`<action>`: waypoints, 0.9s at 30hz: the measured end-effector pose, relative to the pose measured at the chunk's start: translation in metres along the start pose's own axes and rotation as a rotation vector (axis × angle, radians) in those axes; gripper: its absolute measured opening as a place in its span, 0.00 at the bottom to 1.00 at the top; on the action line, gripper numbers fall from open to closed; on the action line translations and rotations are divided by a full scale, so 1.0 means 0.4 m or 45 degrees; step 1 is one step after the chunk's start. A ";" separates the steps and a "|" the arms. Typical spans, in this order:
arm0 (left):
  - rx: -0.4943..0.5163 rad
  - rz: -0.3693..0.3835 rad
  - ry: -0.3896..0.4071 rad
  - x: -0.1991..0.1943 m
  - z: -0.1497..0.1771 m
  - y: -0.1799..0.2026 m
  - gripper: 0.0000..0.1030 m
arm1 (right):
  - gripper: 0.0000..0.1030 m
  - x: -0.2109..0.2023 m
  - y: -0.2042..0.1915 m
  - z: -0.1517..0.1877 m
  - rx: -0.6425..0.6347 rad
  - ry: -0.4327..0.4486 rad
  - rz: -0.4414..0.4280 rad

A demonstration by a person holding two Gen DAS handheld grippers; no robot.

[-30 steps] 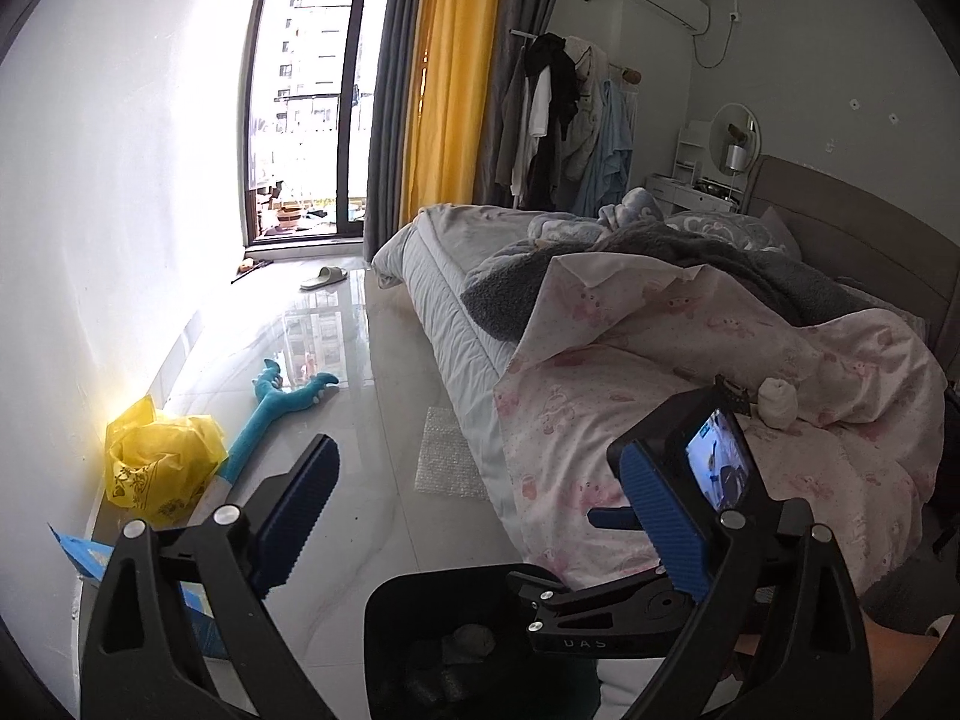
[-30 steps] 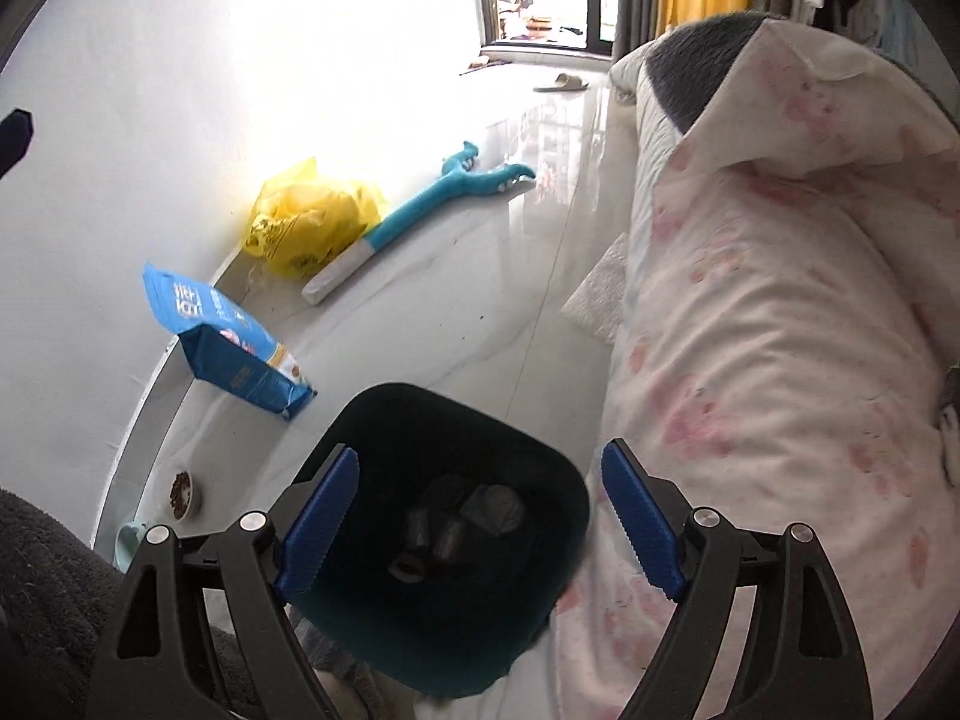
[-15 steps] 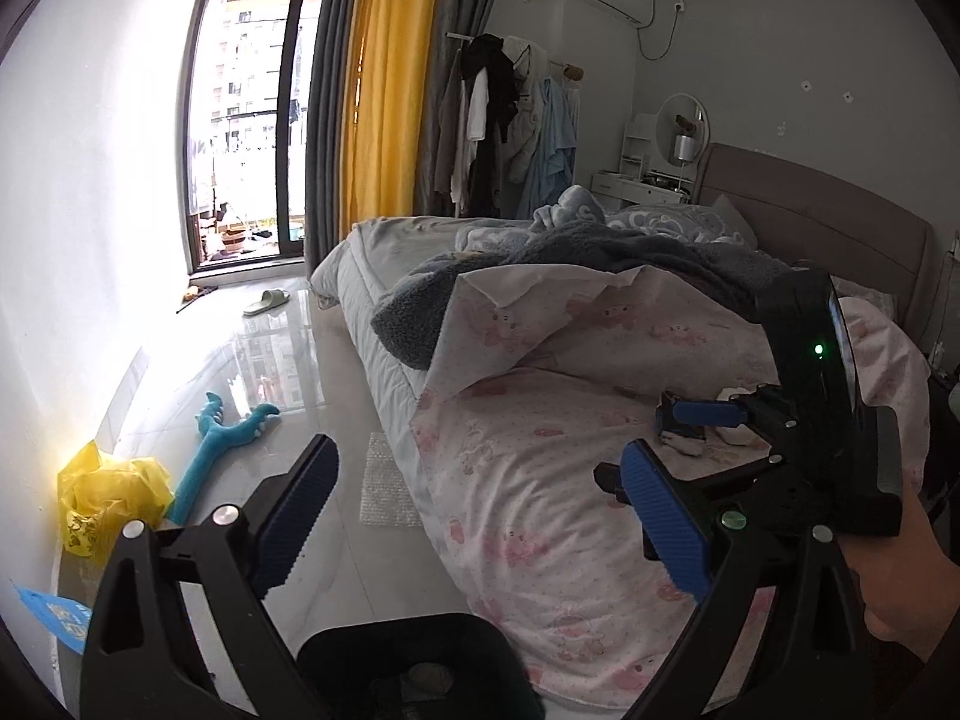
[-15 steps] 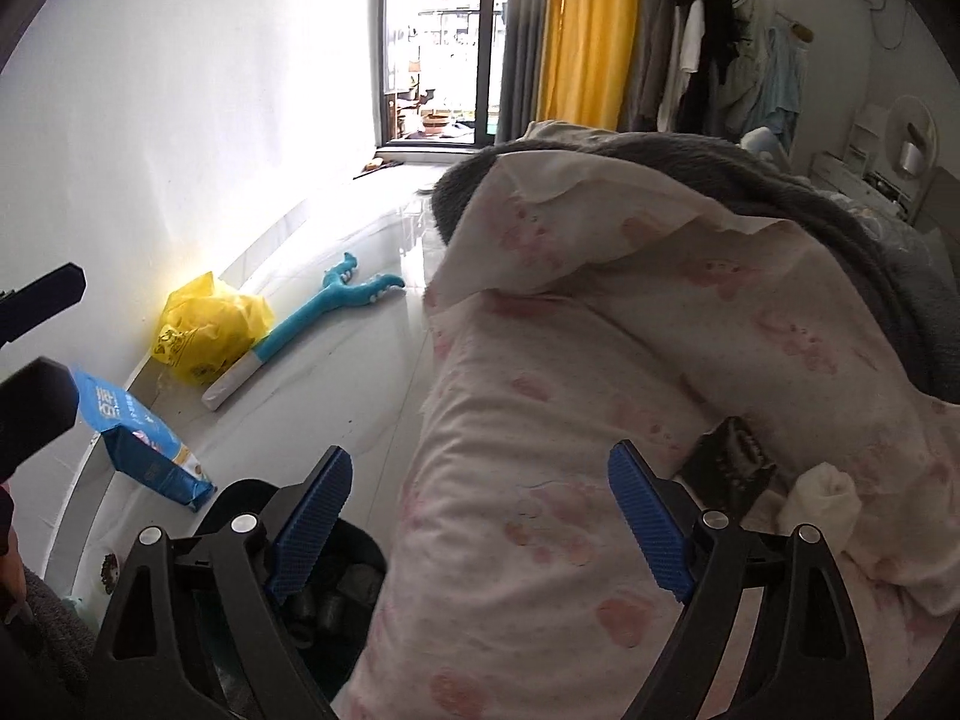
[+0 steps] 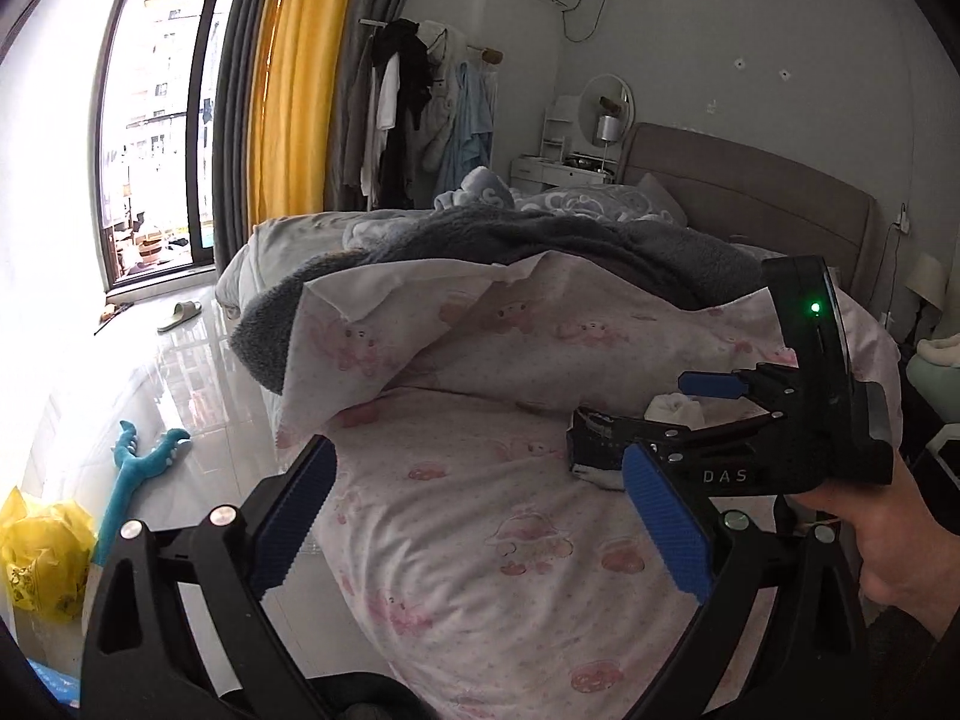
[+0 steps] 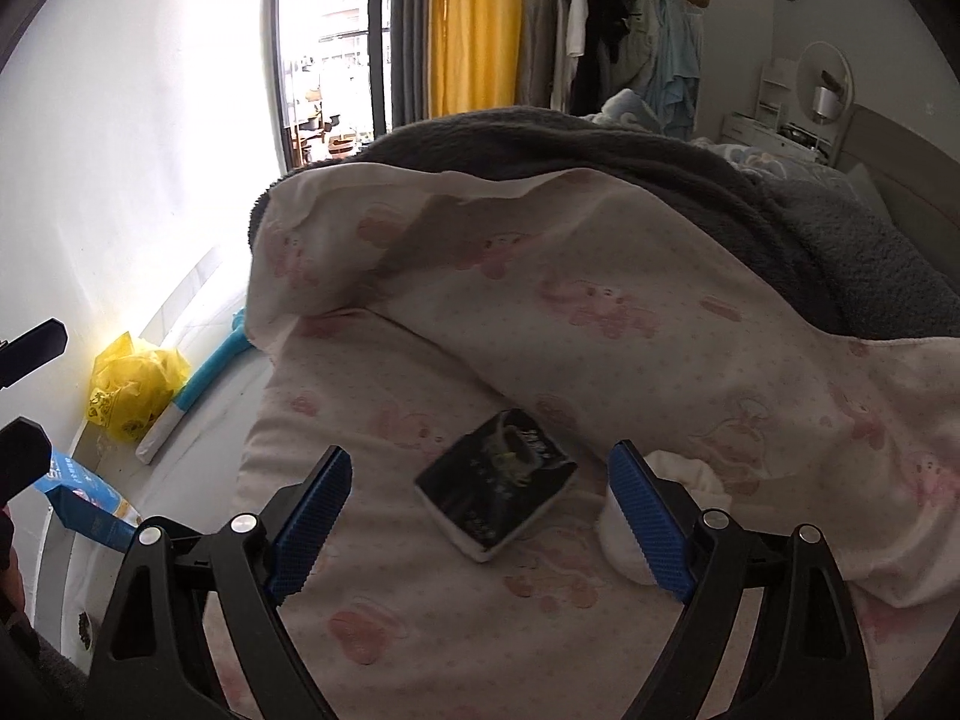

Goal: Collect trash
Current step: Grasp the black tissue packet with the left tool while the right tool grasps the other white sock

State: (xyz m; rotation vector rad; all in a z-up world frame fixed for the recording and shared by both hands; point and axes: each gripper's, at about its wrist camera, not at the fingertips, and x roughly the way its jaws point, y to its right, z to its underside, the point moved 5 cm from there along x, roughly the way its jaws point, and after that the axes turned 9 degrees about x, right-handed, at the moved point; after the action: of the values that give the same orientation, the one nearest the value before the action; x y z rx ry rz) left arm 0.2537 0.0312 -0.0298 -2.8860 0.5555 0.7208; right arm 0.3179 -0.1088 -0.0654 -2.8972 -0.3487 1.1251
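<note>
A black tissue pack [image 6: 497,483] lies on the pink quilt [image 6: 600,330] of the bed, with a crumpled white tissue [image 6: 690,474] just to its right. My right gripper [image 6: 480,516] is open and empty, low over the quilt, with the pack between and just beyond its fingertips. In the left wrist view the right gripper [image 5: 690,420] shows at the right, reaching over the pack [image 5: 594,450] and tissue [image 5: 678,408]. My left gripper [image 5: 480,516] is open and empty above the bed's edge. The black bin rim [image 5: 360,693] shows at the bottom.
A grey blanket [image 5: 510,246] covers the far bed. On the floor at the left lie a yellow bag [image 6: 129,384], a blue toy [image 5: 135,474] and a blue packet [image 6: 84,507]. A headboard [image 5: 750,210] and clothes rack [image 5: 414,108] stand behind.
Both grippers rose from above the black bin and swung right over the bed. The right gripper moved in close to the black pack and tissue. Both stayed open.
</note>
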 end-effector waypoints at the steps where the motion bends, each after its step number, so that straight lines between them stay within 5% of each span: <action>1: 0.003 0.011 -0.008 0.015 0.001 0.003 0.95 | 0.86 0.007 0.020 0.002 0.007 -0.003 0.012; 17: 0.034 0.204 -0.095 0.218 0.000 0.087 0.95 | 0.86 0.075 0.204 0.020 0.063 -0.058 0.116; 27: 0.079 0.268 -0.188 0.314 0.026 0.175 0.95 | 0.86 0.125 0.283 0.052 0.205 -0.149 0.028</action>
State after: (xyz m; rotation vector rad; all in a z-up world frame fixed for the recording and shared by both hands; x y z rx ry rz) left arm 0.3257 -0.0721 -0.1000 -2.7150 0.8537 0.9188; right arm 0.3627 -0.2098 -0.1245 -2.7108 -0.2174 1.2660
